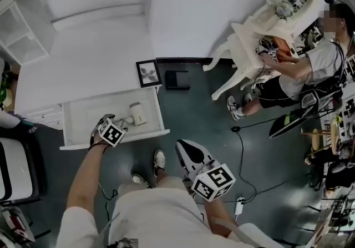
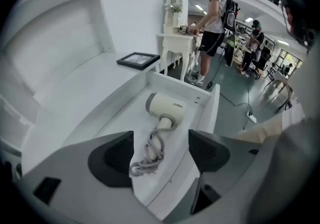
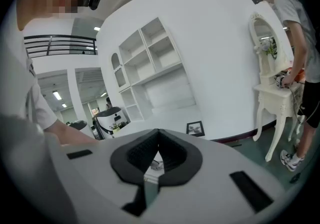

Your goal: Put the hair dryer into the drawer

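The cream hair dryer (image 1: 137, 112) (image 2: 165, 109) lies flat inside the open white drawer (image 1: 111, 142) (image 2: 212, 113). Its grey cord (image 2: 148, 155) is coiled on the drawer floor beside the handle. My left gripper (image 1: 118, 123) (image 2: 160, 150) hangs over the drawer's front part, pointing steeply down, open, with nothing touching its pads. The cord shows in the gap far below them. My right gripper (image 1: 186, 150) (image 3: 157, 143) is held out over the dark floor to the right of the drawer, pointing nearly level. Its pads meet at the tips and hold nothing.
A black picture frame (image 1: 148, 72) (image 2: 137, 60) stands on the white countertop behind the drawer. A small black object (image 1: 177, 79) sits on the floor by the wall. A white dressing table (image 1: 266, 30) and a person (image 1: 299, 75) are at the right, and a cable with a power strip (image 1: 239, 205) crosses the floor.
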`<state>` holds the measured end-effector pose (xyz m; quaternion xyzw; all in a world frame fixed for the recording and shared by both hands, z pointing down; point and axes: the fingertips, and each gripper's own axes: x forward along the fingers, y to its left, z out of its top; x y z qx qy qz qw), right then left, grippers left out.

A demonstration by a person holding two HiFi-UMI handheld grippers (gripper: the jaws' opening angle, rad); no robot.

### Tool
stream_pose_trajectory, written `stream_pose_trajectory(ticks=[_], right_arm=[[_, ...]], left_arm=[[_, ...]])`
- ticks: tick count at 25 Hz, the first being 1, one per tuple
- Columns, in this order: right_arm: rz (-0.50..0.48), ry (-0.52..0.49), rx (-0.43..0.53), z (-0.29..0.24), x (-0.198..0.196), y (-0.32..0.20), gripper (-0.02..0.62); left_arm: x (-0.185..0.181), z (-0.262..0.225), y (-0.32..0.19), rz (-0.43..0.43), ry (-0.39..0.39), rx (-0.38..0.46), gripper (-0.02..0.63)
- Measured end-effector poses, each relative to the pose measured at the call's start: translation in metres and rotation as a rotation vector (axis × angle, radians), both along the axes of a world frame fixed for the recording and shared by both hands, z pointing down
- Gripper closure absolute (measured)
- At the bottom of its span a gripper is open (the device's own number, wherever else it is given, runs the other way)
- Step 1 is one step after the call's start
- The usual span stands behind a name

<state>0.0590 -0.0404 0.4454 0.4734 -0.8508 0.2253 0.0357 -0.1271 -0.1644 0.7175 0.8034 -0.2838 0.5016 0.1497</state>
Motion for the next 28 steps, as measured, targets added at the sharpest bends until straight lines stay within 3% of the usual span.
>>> stream_pose_trajectory(ticks=[11,21,28], right_arm=[[-0.184,0.009,0.042,-0.009,-0.079,0.019,0.586],[-0.261,0.045,0.090,-0.029,-0.106,0.027,0.586],[-0.276,0.041,0.140,-0.040,-0.103,0.016,0.586]], left_arm=[[-0.055,-0.077,0.051,-0.346,0.273,0.247,0.289],[-0.086,-0.154,0.063,-0.484,0.396,0.477,0.505],[-0.119,-0.210,0.071,-0.569,0.430,0.640,0.577]])
